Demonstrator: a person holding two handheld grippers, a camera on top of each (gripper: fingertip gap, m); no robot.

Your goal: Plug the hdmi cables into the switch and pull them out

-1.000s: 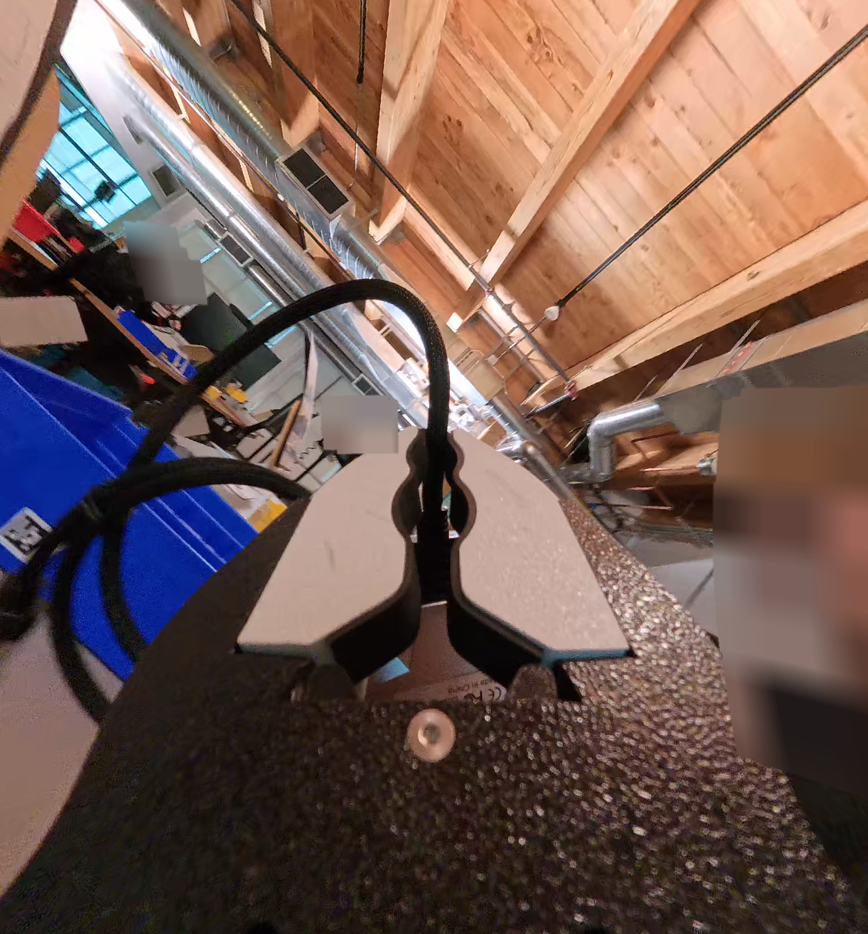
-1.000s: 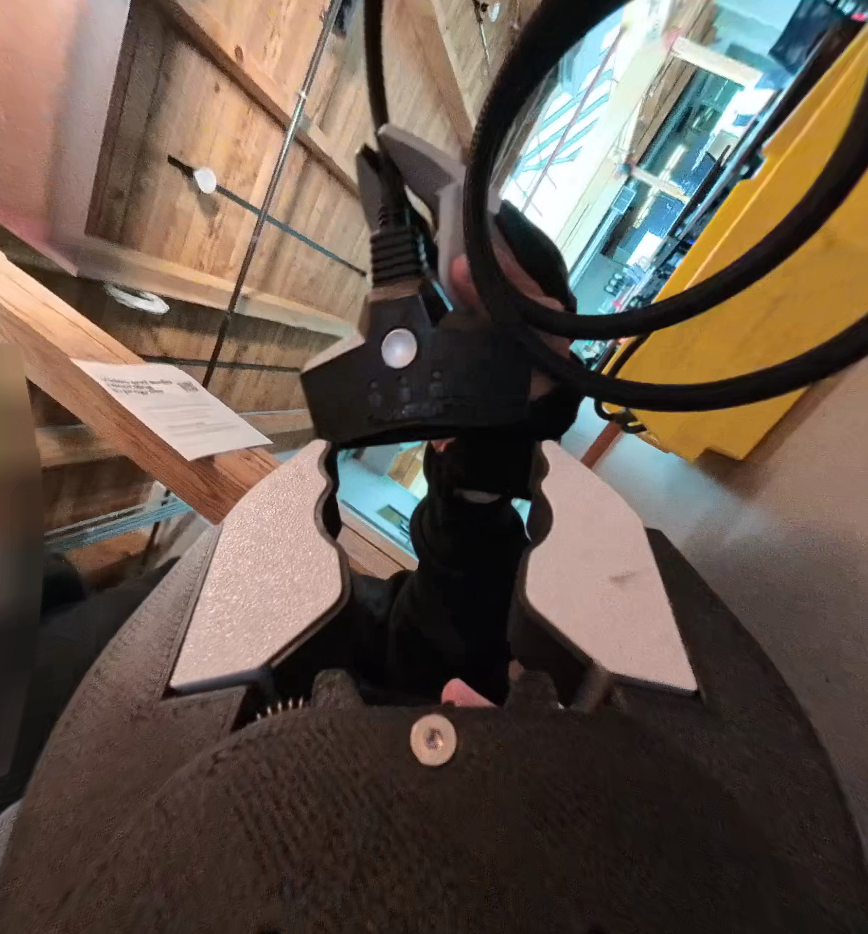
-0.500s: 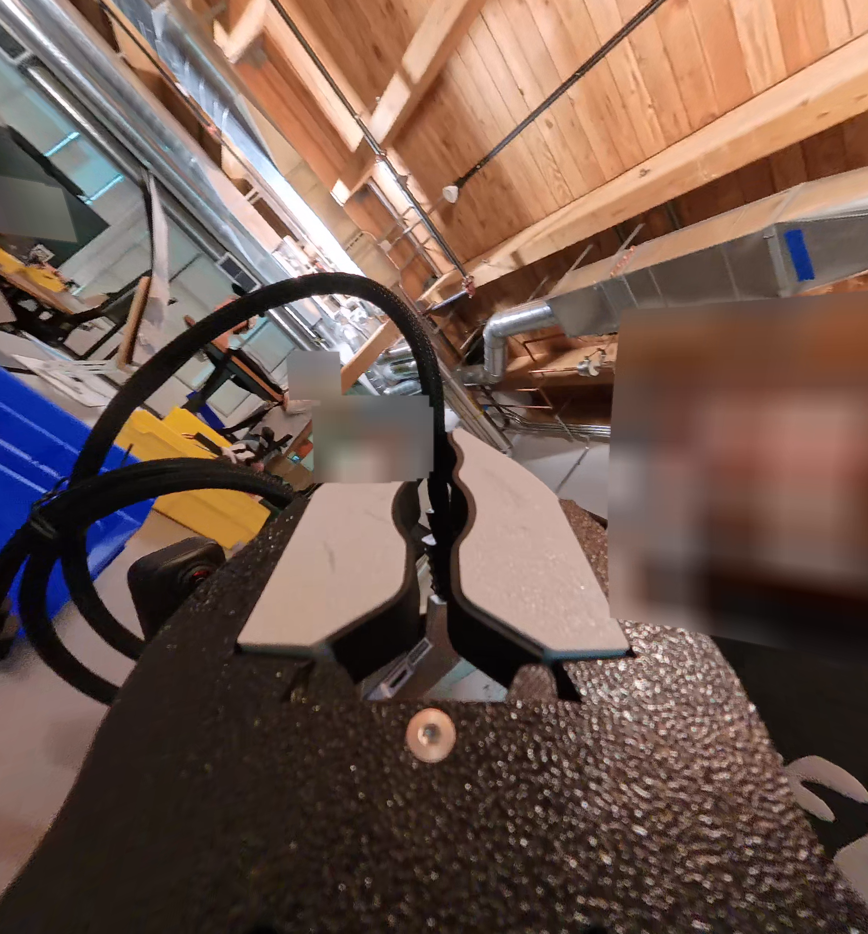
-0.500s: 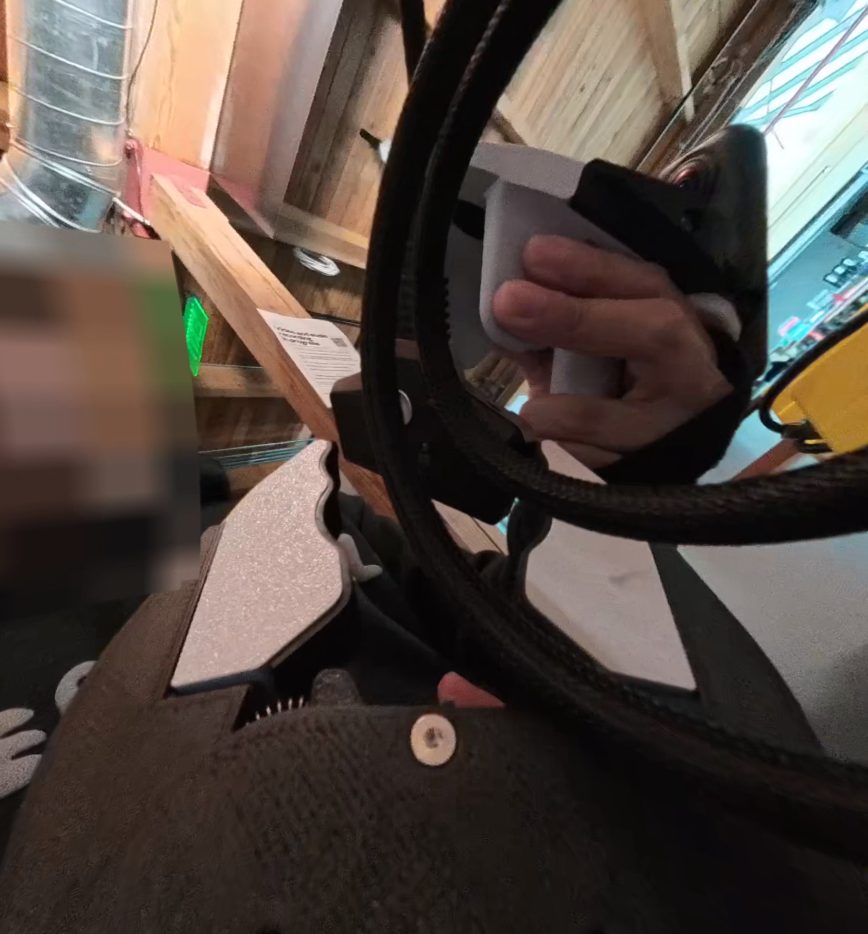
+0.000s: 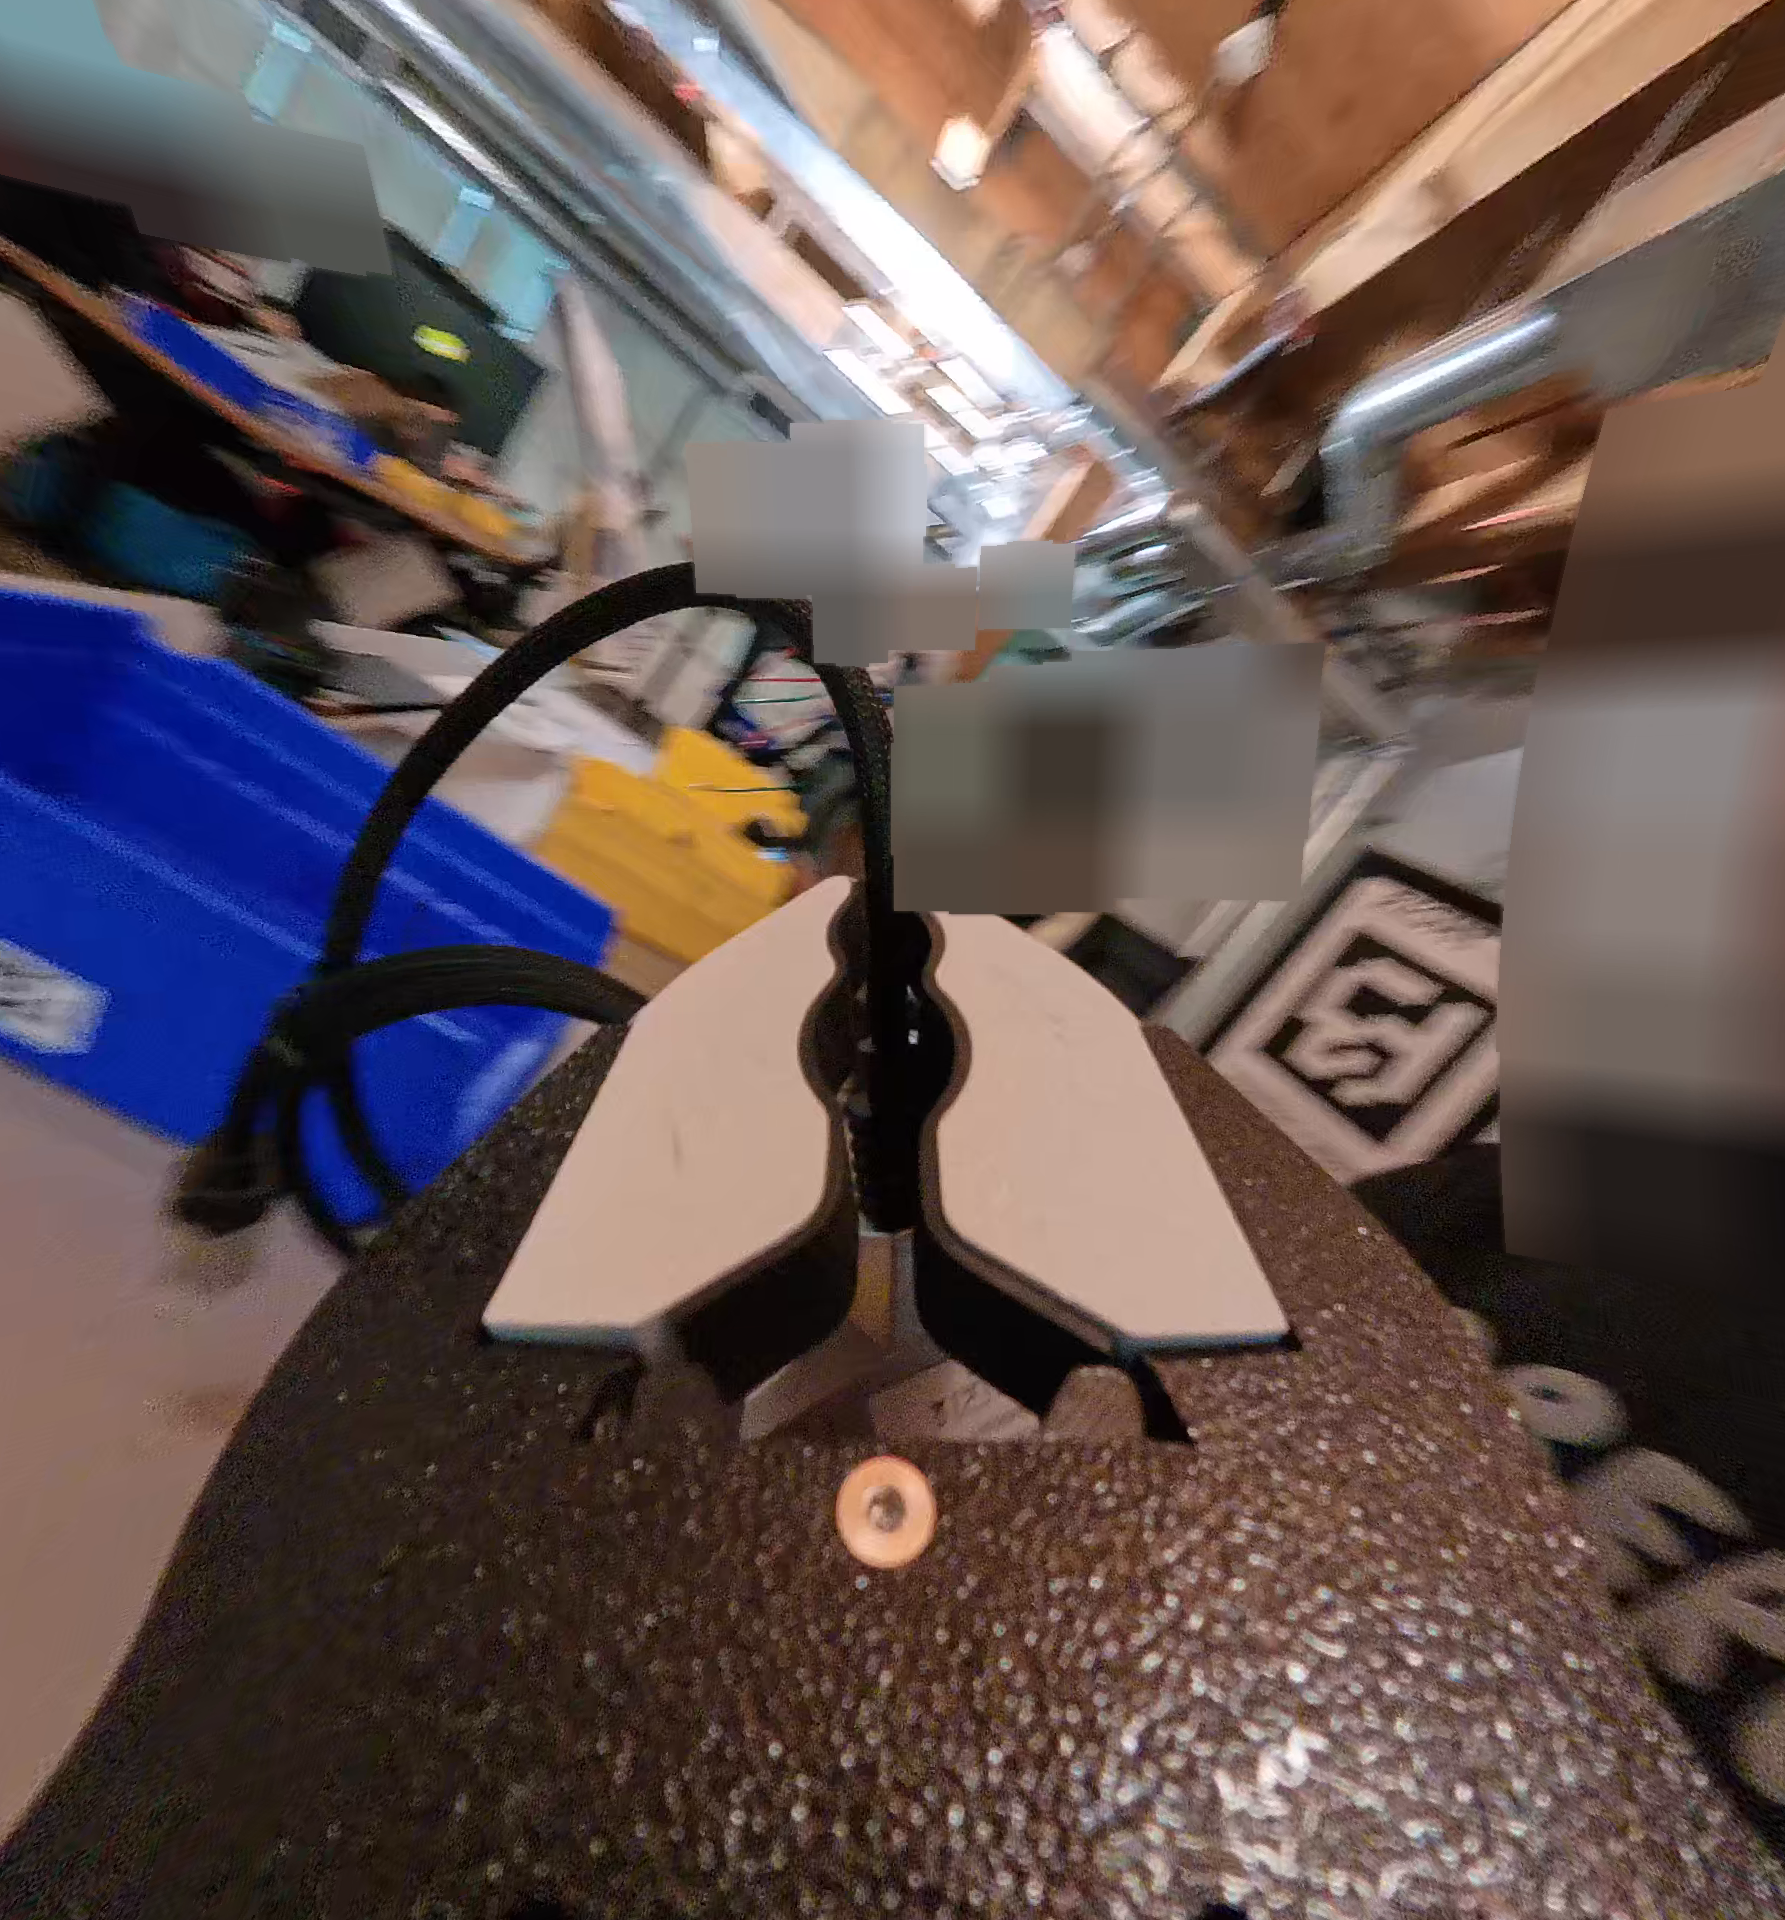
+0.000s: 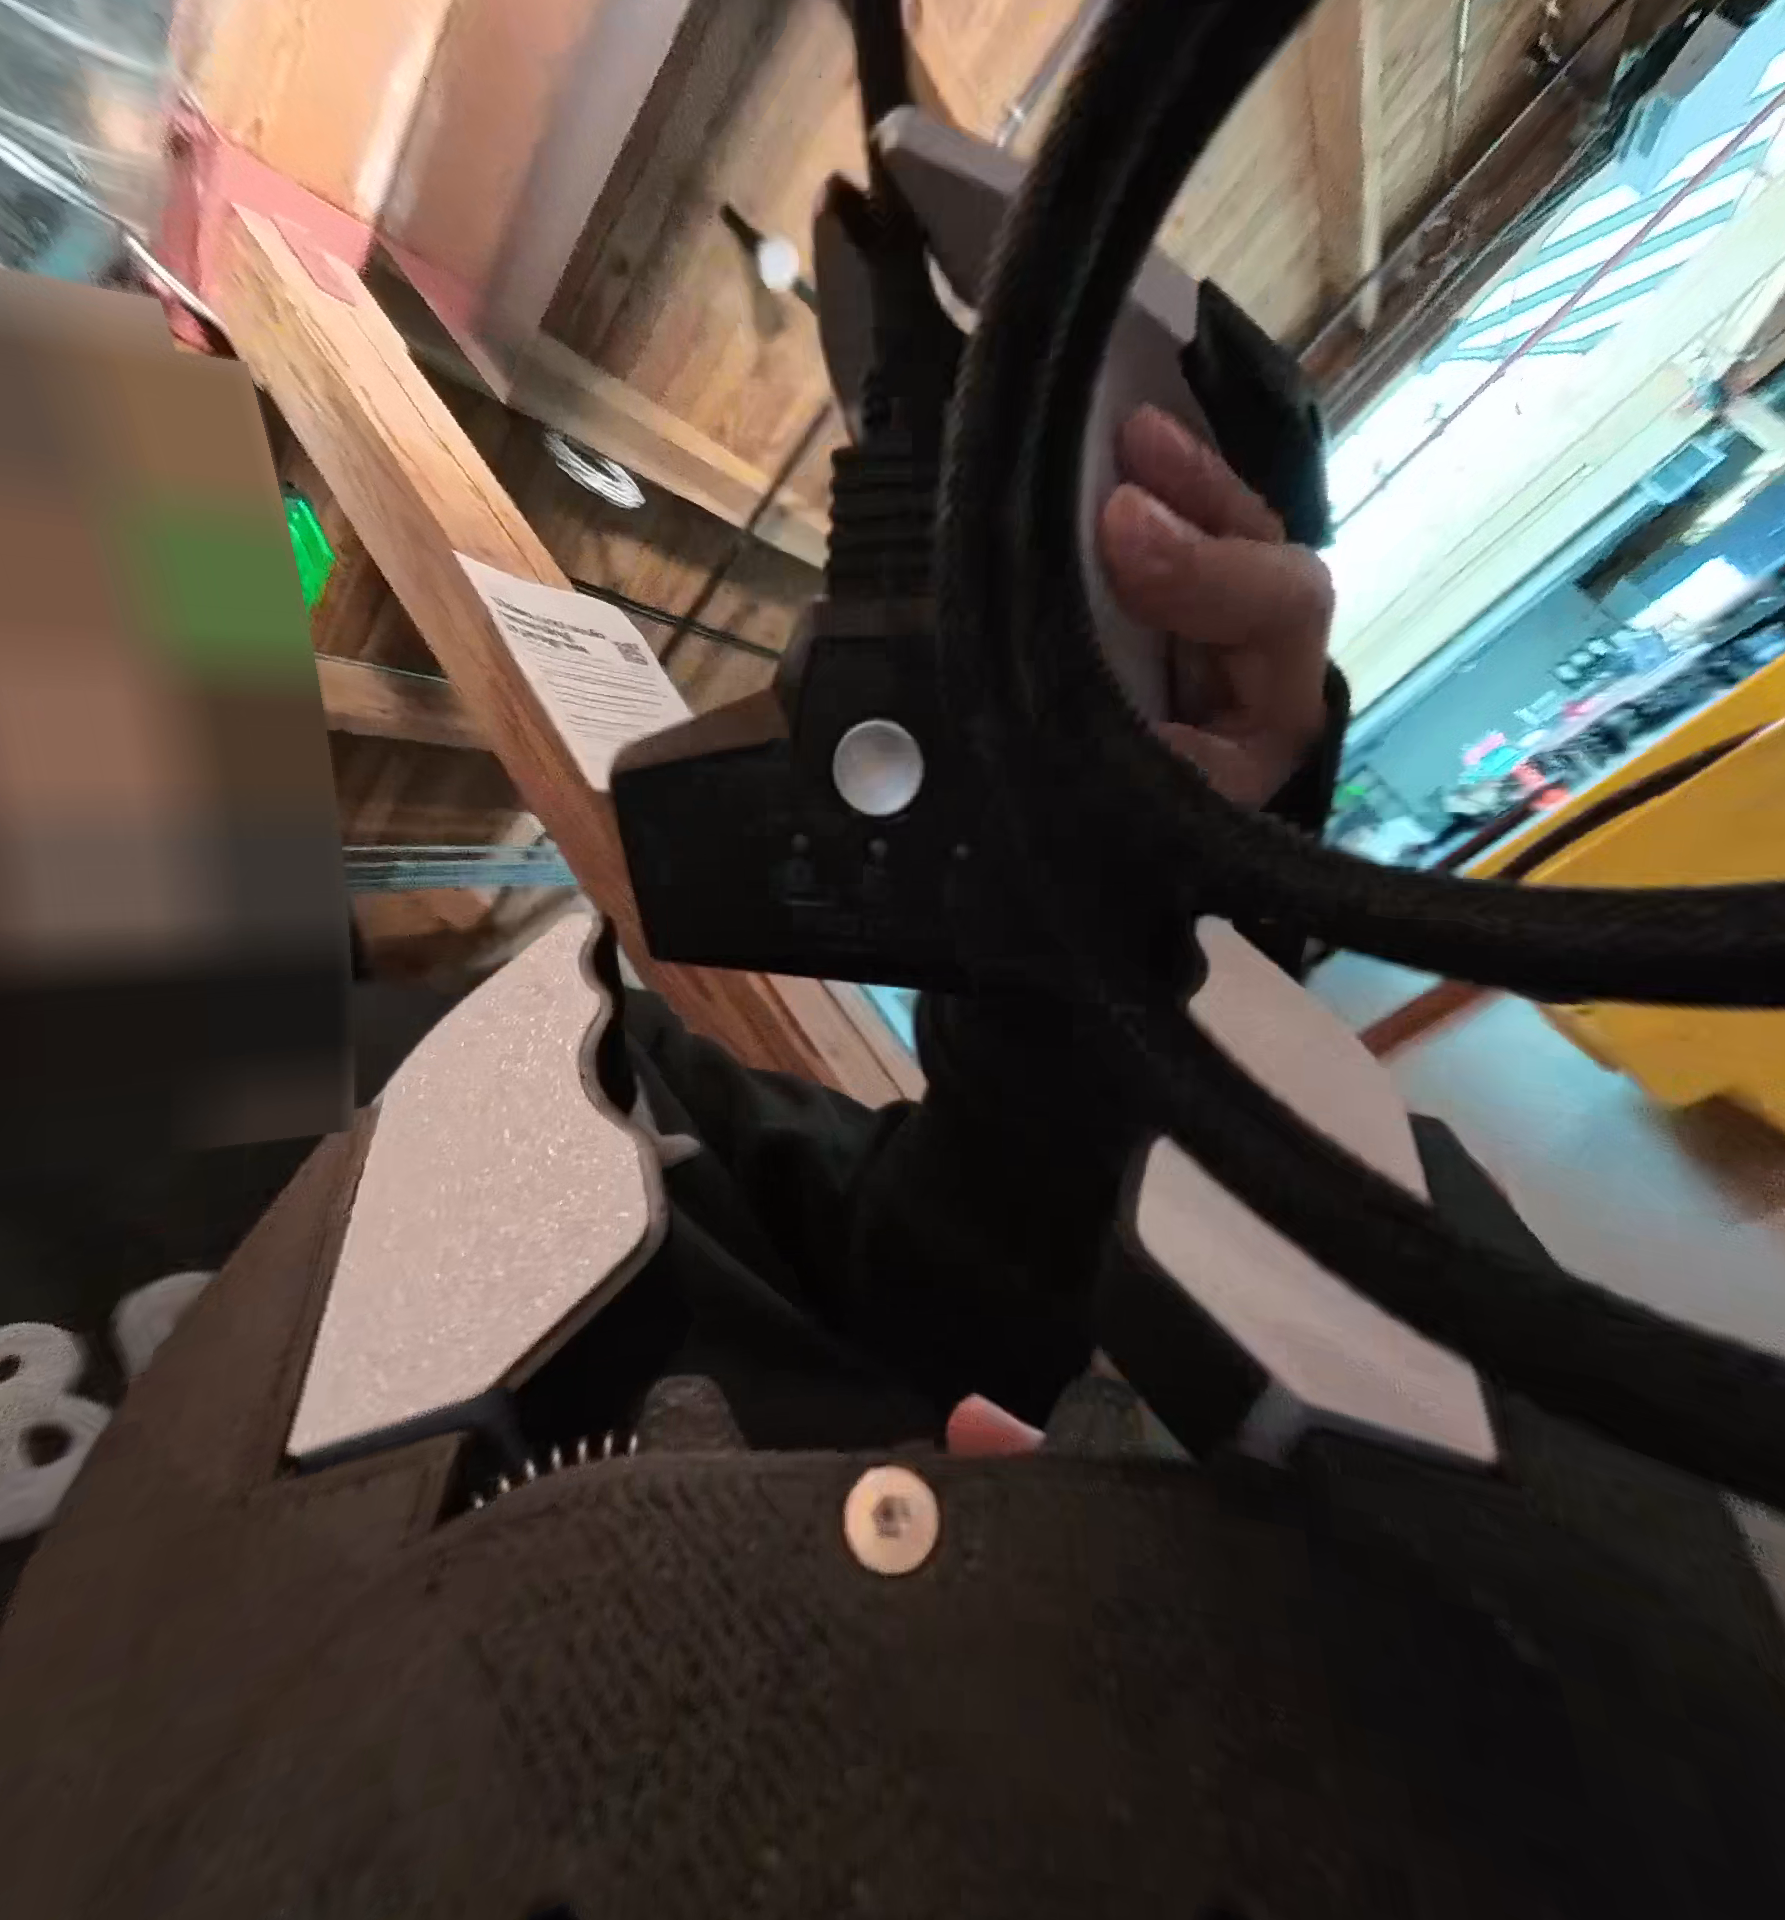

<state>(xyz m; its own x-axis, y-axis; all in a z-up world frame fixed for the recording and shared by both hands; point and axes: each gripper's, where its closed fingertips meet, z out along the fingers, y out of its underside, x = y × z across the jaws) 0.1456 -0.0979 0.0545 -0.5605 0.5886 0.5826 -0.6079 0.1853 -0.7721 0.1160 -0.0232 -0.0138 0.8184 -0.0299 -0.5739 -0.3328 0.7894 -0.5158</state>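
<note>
Two claws show, one per view, along with one black switch box and black braided cable in several loops; how many separate cables those loops make up cannot be told. In the left wrist view the left claw (image 5: pixel 883 1023) is squeezed nearly closed at frame center, pinching one braided HDMI cable (image 5: pixel 872 790) that rises out of the narrow gap, arches up and over to the left, and drops into a bundled coil at mid left, in front of a blue bin (image 5: pixel 140 831); one yellow bin (image 5: pixel 680 831) sits blurred behind it. In the right wrist view the right claw (image 6: pixel 893 1029) stands wide apart in the lower half, and whether it grips anything cannot be told. The switch (image 6: pixel 867 842), bearing one round pale button, hangs just above the claw's gap at frame center, with a plug and cable rising from its top. Thick cable loops sweep across the right side, in front of a hand (image 6: pixel 1220 613) gripping a pale handle, upper right.
</note>
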